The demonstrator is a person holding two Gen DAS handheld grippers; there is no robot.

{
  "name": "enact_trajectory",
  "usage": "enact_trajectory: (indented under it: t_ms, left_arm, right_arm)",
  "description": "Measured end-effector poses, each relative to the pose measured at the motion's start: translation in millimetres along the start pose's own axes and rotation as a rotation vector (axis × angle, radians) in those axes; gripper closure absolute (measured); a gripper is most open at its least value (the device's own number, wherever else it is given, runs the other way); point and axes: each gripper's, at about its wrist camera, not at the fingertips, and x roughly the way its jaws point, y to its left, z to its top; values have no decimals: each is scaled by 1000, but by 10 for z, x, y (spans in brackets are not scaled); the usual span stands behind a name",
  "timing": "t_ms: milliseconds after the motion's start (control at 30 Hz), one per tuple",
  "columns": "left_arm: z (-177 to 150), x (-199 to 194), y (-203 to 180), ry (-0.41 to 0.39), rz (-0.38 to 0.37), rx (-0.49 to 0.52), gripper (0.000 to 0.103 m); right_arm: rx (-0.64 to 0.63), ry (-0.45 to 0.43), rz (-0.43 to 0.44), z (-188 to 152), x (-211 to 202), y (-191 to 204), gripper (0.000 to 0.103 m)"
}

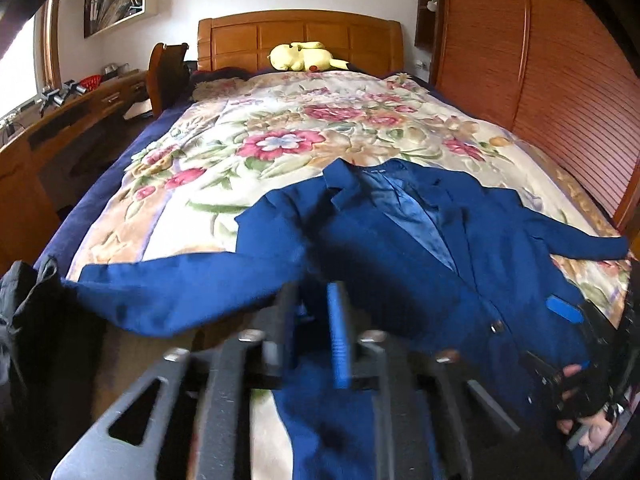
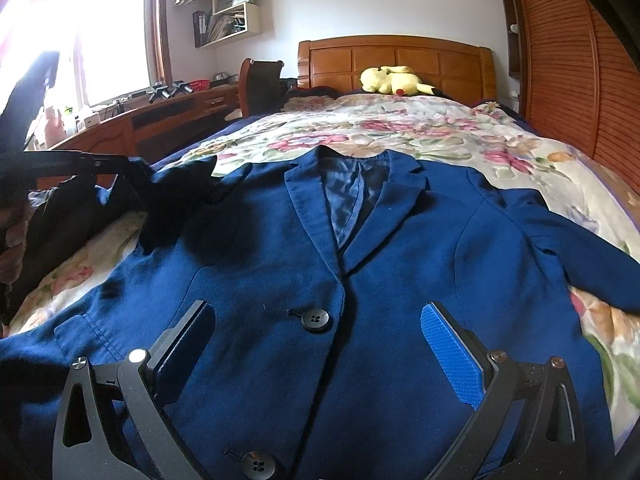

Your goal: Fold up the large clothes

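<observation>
nearest in the right wrist view, the right hand-held gripper hangs low over the front of the blue jacket, its jaws spread wide apart with nothing clamped; one finger carries a bright blue pad, and a black button lies on the cloth between the two fingers, with a second button closer to the camera. the left hand-held gripper is blurred in its own view; its jaws stand slightly apart, and whether any cloth sits between them cannot be told. the jacket lies face up and buttoned at the foot end of the bed, on the floral blanket, collar toward the headboard, one sleeve stretched toward the bed's left edge and the other sleeve toward its right edge. at the right edge of the left wrist view a gloved hand grips the right tool's handle. farther on, the blanket covers the bed up to a yellow plush toy lying against the wooden headboard. a wooden desk runs along the bed's left side and a slatted wooden wardrobe along its right.
</observation>
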Motion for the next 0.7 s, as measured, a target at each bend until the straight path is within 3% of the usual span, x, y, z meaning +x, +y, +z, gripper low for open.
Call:
enact_trajectory:
  t_ms: [33,100,167,233,300,433,700]
  left_arm:
    - [-22,-54,15,-4,-3,1,68]
    - [-65,-156,37,-12,1,12,67]
    - [-91,-210,101,-14,45,28,59]
    - [-91,-184,166,-12,80,30,42]
    - [-99,-130,285,6,94,11,35]
    - [-160,110,506,48,171,-4,29]
    - [-394,582,947,154,201,-139,29]
  right_arm:
    - [-2,0,0,-2,-3,6,1]
    - [-4,0,1,-5,-11,6,1]
    - [-4,1,1,-4,-9,6,1]
    - [-4,0,1,-4,-11,7,1]
    - [-4,1,1,-4,-7,7,1]
    - [-4,0,1,-5,-11,6,1]
    - [-7,4,3,-8,-9,1,1]
